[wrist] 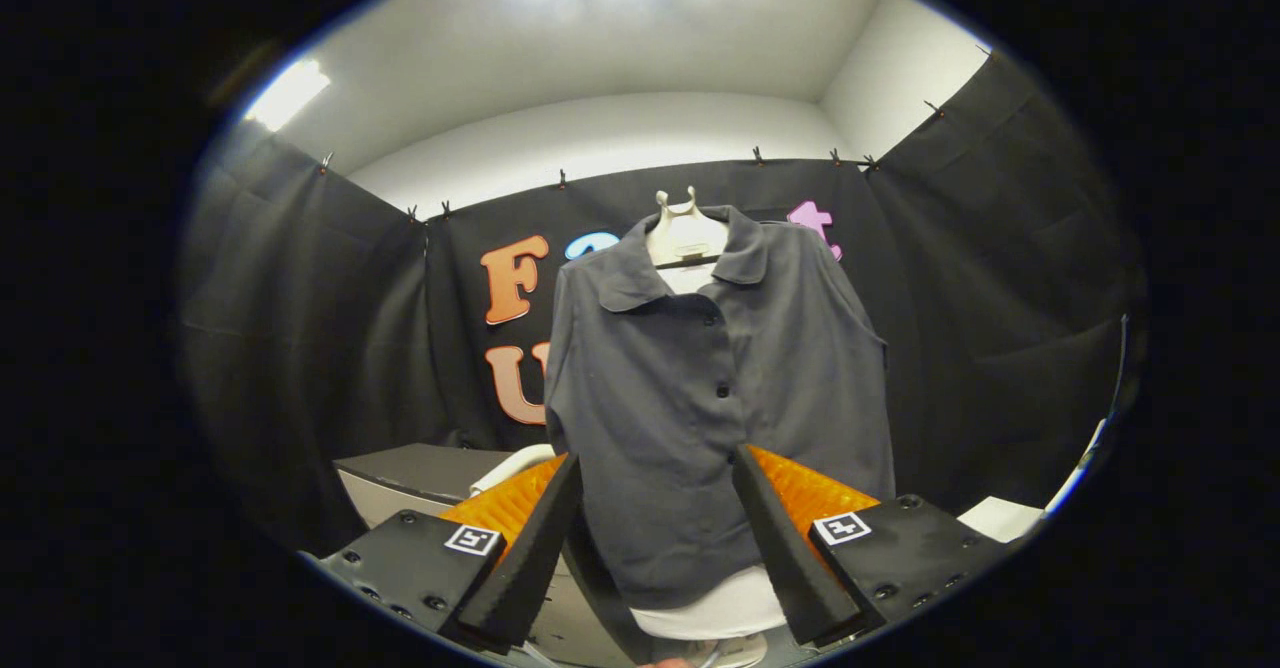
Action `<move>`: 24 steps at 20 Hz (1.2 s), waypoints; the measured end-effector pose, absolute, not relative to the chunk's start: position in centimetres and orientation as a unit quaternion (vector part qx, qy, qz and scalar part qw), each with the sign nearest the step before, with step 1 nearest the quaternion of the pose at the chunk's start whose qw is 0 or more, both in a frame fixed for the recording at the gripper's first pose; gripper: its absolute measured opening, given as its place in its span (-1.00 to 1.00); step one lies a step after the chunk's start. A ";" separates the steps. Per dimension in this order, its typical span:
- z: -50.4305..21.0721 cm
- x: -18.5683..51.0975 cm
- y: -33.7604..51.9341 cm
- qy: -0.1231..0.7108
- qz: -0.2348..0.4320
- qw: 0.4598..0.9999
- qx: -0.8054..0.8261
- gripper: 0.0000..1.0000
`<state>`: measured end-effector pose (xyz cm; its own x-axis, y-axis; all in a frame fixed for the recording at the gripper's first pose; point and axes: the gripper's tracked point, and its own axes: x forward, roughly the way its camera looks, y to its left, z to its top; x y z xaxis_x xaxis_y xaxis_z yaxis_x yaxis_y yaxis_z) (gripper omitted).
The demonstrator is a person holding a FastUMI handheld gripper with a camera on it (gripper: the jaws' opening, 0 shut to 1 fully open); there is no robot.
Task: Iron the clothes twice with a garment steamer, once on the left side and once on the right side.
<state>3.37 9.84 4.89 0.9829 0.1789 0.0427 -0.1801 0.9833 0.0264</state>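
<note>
Gripper view. My tool (655, 528) stands wide open, its two fingers (530, 558) splayed apart and rising toward the shirt (690, 398); nothing is clamped between them and I see neither finger pressing on anything. The lower part of the shirt appears in the gap between the fingers, but I judge it to hang just beyond the tips, not in their grip.

The shirt, dark grey and buttoned down the front, hangs on a pale hanger (685, 228) against the booth's black wall, collar at the top. A white rounded form (730, 608) shows under its hem, between the fingers; I cannot tell what it is. To the left of the fingers lies a grey desk (420, 468) with a white curved piece (515, 466) at its edge, possibly part of the steamer, though I cannot confirm that.

Risks as I judge them: the tool is empty, so the steamer has yet to be picked up, and a loose or off-centre grasp could let it tilt or slip during the stroke. The shirt hangs free, so a push from the fingers could swing it off line or twist it on the hanger, and one side might then be missed. Left and right strokes could overlap at the button line if I misjudge the centre through this curved view.
</note>
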 end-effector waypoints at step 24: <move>-6.3 25.3 34.9 0.137 0.137 0.981 -0.009 0.97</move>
